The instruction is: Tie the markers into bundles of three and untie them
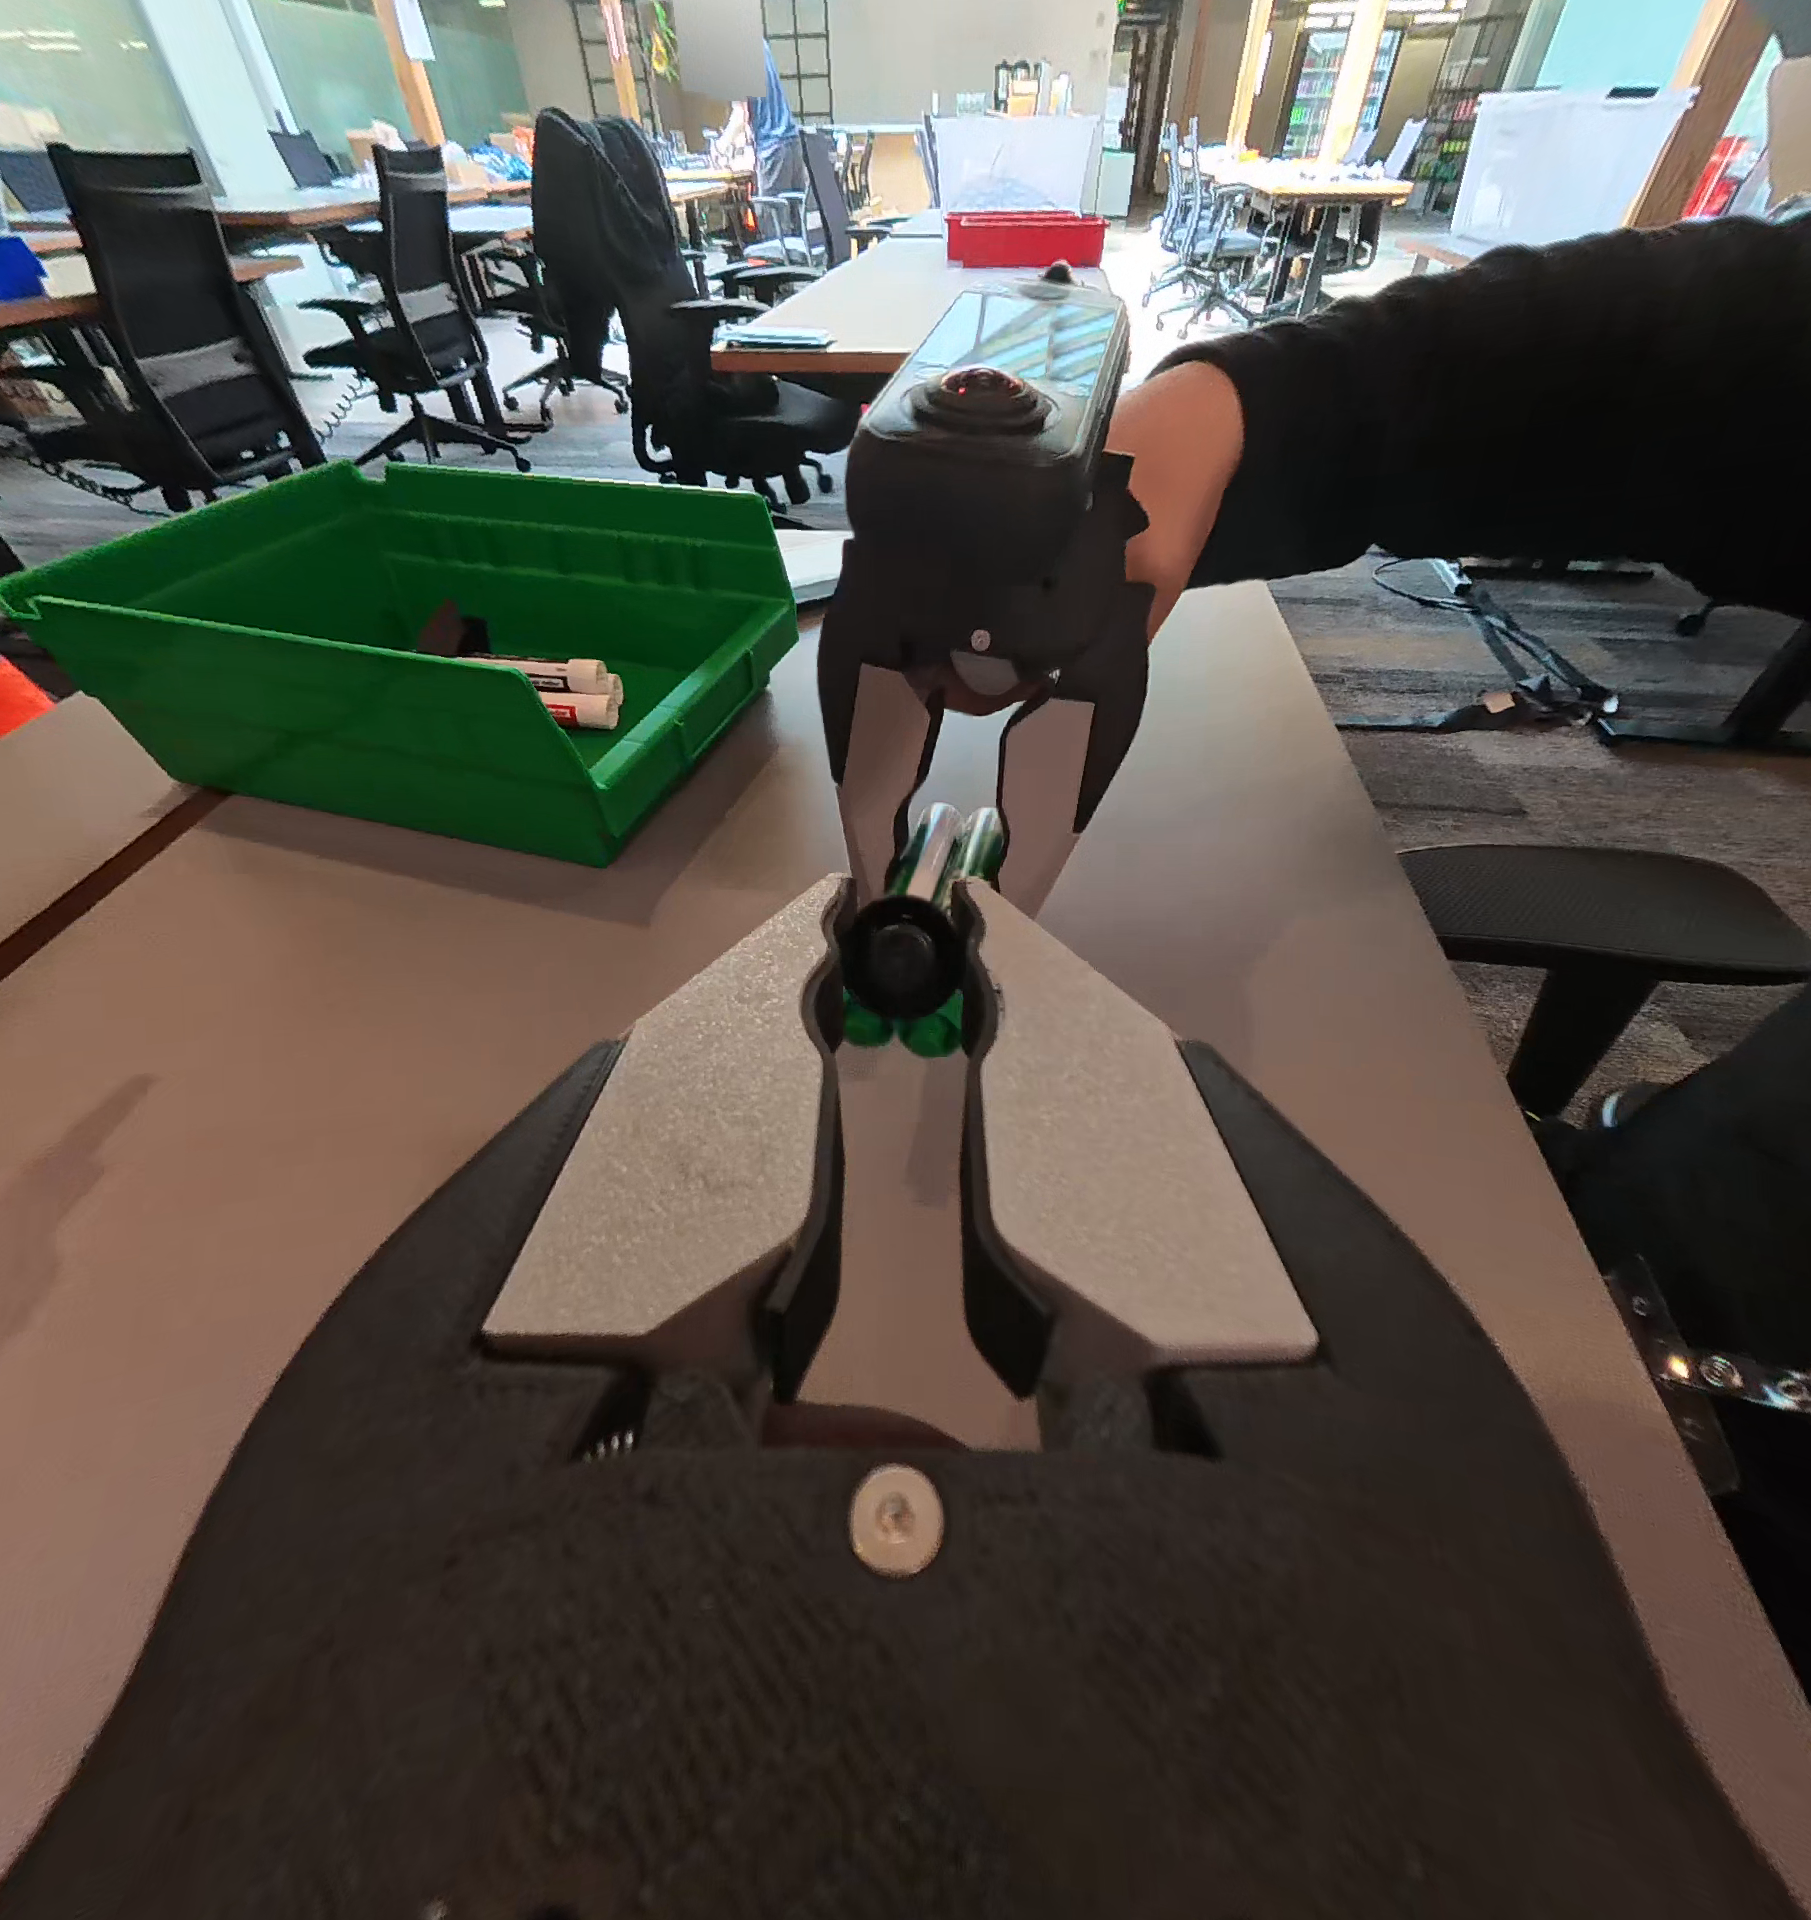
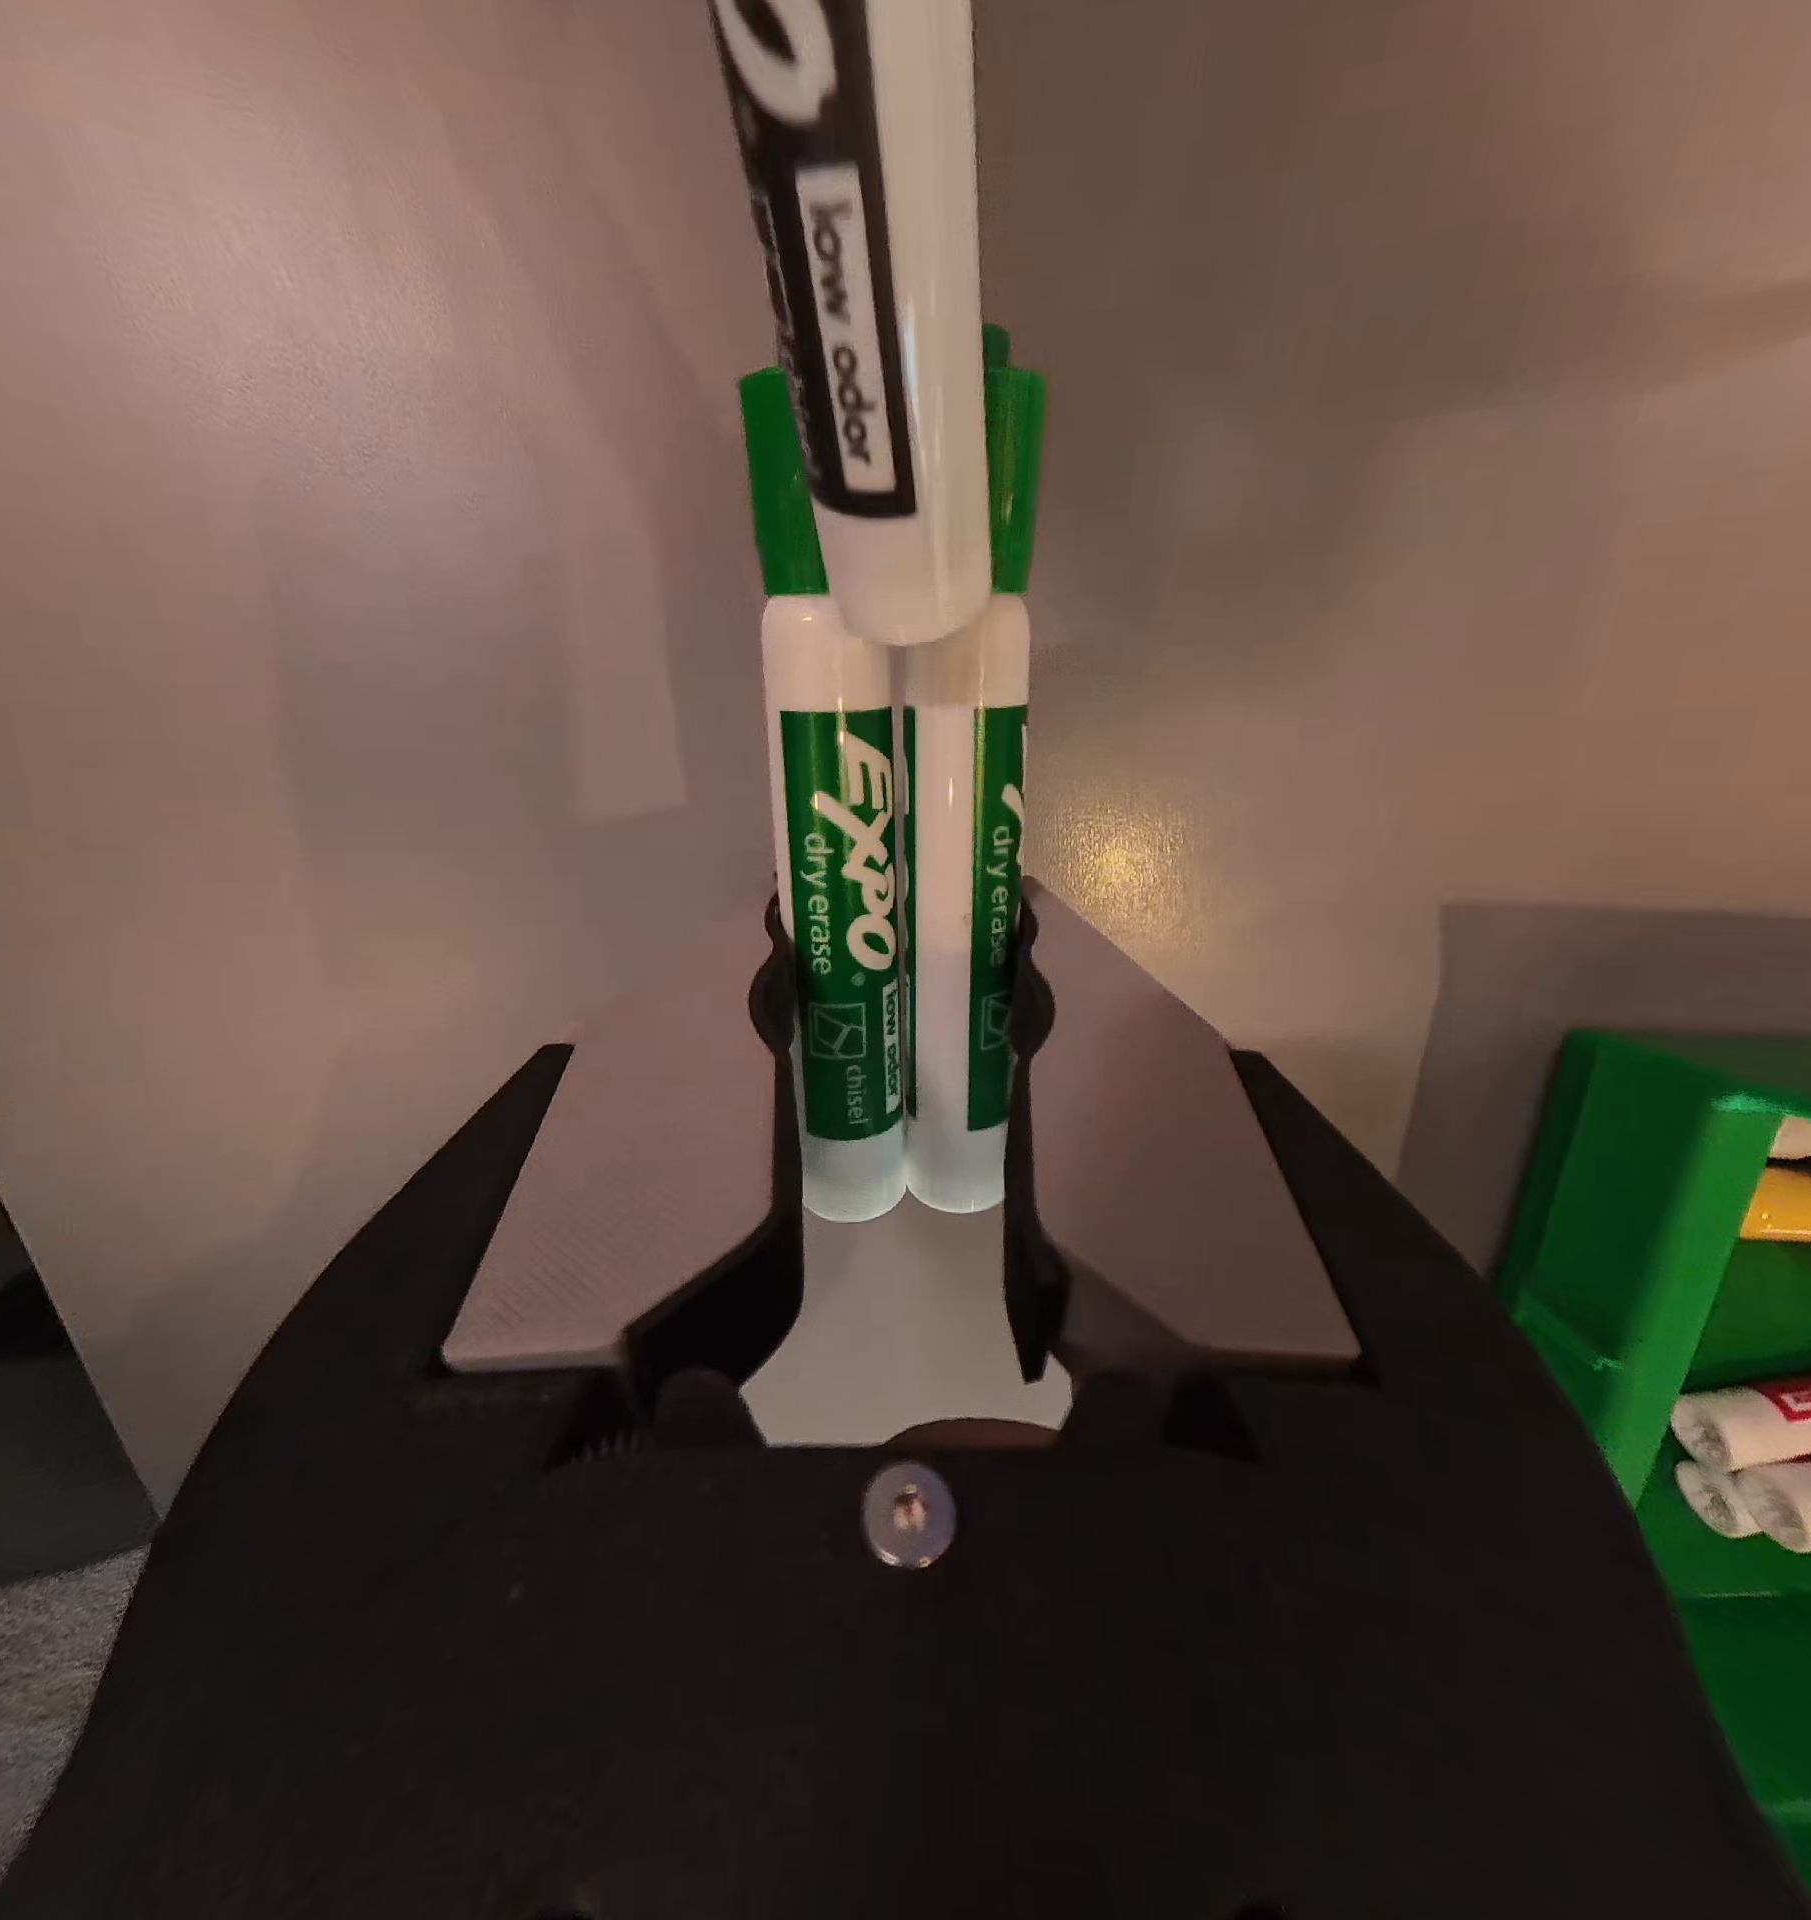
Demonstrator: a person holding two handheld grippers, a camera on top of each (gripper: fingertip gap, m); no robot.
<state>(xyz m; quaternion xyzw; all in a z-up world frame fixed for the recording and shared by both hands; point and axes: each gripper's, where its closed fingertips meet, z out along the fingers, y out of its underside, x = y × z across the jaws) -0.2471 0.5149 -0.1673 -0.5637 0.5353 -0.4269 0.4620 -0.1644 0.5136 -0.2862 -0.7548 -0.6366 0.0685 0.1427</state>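
A green bin sits on the grey table at ten o'clock, with capped markers inside. At centre, the right gripper pinches two green markers side by side. At twelve o'clock above them, the left gripper clamps a black marker by its cap.

This is an open-plan office. Far beyond the left claw stand rows of long desks with black swivel chairs pushed around them, one draped with a dark jacket. Glass partition walls run along the far left, and carpet with loose cables covers the floor to the right. A green storage bin sits on the near table, ahead-left of the claw.
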